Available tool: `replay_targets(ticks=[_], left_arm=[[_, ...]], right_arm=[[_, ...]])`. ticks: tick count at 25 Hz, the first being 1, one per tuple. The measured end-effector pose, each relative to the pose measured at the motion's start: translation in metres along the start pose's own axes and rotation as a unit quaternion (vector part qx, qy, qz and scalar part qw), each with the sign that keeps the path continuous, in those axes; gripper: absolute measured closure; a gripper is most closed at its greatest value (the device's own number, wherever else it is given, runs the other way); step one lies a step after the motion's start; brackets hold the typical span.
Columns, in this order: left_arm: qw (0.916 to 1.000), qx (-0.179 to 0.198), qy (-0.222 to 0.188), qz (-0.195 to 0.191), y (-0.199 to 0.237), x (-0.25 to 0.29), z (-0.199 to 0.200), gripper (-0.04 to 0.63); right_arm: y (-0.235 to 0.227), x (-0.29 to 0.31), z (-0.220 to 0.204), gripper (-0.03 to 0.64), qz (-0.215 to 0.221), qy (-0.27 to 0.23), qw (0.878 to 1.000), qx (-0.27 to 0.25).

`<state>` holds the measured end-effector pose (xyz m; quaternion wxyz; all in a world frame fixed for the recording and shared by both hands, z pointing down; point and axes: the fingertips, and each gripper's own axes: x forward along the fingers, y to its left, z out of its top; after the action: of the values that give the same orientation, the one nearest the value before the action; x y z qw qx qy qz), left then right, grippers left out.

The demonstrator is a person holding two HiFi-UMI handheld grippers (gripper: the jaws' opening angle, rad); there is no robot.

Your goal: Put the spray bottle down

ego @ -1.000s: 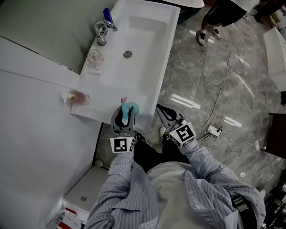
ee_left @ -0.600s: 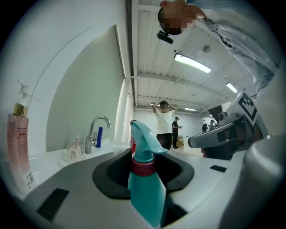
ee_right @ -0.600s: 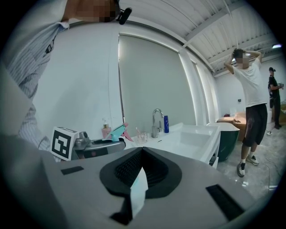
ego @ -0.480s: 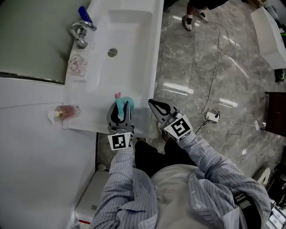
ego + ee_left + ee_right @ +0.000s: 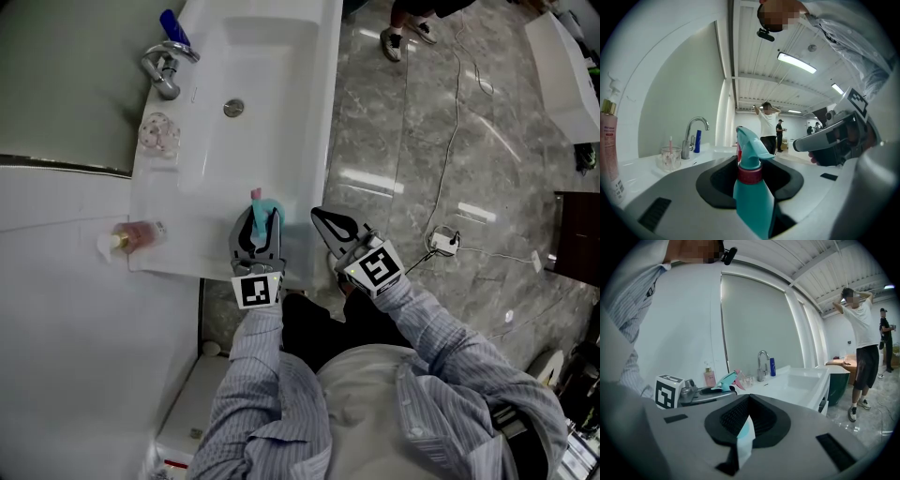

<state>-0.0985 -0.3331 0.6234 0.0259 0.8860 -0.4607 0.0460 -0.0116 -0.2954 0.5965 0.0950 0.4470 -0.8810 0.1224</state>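
A teal spray bottle (image 5: 268, 208) with a red collar and pink trigger stands upright between the jaws of my left gripper (image 5: 259, 230), which is shut on its body. In the left gripper view the bottle (image 5: 752, 197) fills the gap between the jaws. It hangs over the near end of the white washbasin (image 5: 281, 56); I cannot tell whether it touches the ledge. My right gripper (image 5: 323, 221) is beside it to the right, past the basin's edge. Its jaws pinch a thin white and pale blue sheet (image 5: 745, 437). The right gripper view shows the bottle (image 5: 724, 379) lying towards its left.
On the basin's left ledge are a chrome tap (image 5: 159, 70), a blue bottle (image 5: 169, 21), a clear cup (image 5: 155, 131) and a pink soap dispenser (image 5: 136, 234). A cable (image 5: 450, 239) lies on the marble floor, and a person's feet (image 5: 408, 28) stand beyond the basin.
Both grippers have sunk a little towards the basin's near end, the left one still carrying the bottle. Over the last half second they have hardly moved.
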Motion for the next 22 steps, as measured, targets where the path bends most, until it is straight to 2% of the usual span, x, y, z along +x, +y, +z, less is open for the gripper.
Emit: replay_targets(ticks=[11,22], left_arm=[[0.9999,0.007,0.014,-0.006,-0.0032,0.0012,0.0000,0.456],[0.9995,0.015,0.028,-0.003,-0.0012,-0.0050,-0.0031,0.428]], right_arm=[[0.0030,0.0008,0.0032,0.601,0.006,-0.008,1.000,0.000],[0.0065,-0.0002,0.0071,0.601,0.008,-0.011,1.000,0.000]])
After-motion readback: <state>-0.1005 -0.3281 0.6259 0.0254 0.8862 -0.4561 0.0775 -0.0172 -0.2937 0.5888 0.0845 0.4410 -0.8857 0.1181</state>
